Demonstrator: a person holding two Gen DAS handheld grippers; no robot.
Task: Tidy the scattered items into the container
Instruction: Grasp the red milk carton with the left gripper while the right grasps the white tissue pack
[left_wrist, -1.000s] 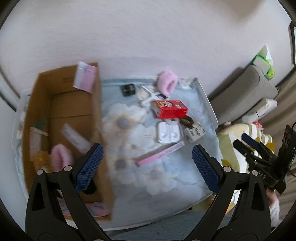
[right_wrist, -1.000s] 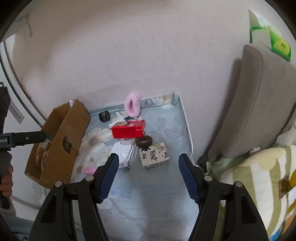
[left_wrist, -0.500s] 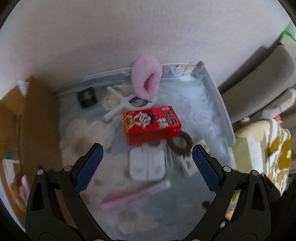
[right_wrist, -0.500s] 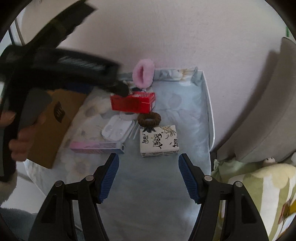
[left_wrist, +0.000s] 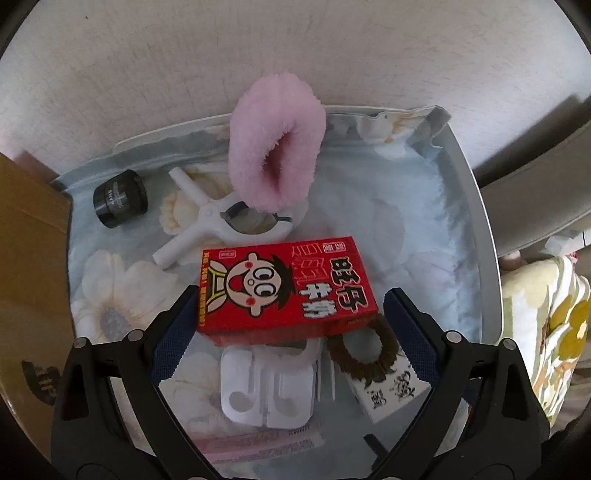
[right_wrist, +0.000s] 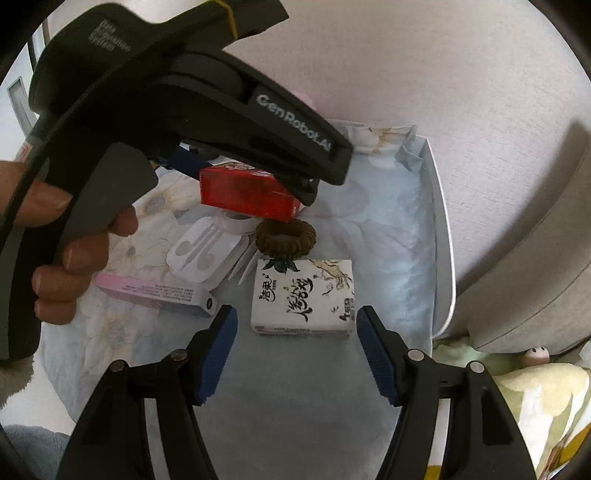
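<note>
A red milk carton (left_wrist: 284, 288) lies in the middle of the floral-clothed tray (left_wrist: 476, 240). My left gripper (left_wrist: 291, 336) is open and straddles the carton's near end; its left pad is at the carton's edge. Below the carton lie a white earphone case (left_wrist: 267, 391), a brown hair tie (left_wrist: 364, 349) and a pink box (left_wrist: 258, 443). Behind it are a pink fluffy scrunchie (left_wrist: 275, 147), a white clamp (left_wrist: 221, 225) and a black jar (left_wrist: 120, 197). My right gripper (right_wrist: 297, 354) is open just short of a tissue pack (right_wrist: 303, 295). The cardboard box (left_wrist: 29, 258) fills the left edge.
A person's hand (right_wrist: 74, 251) holds the left tool, whose black body crosses the upper left of the right wrist view and hides part of the tray. A wall stands directly behind the tray. A grey cushion (right_wrist: 535, 240) and patterned bedding (left_wrist: 546, 332) lie to the right.
My left gripper has swung from above the cardboard box over to the red carton and come down close around it. My right gripper has moved in toward the tissue pack.
</note>
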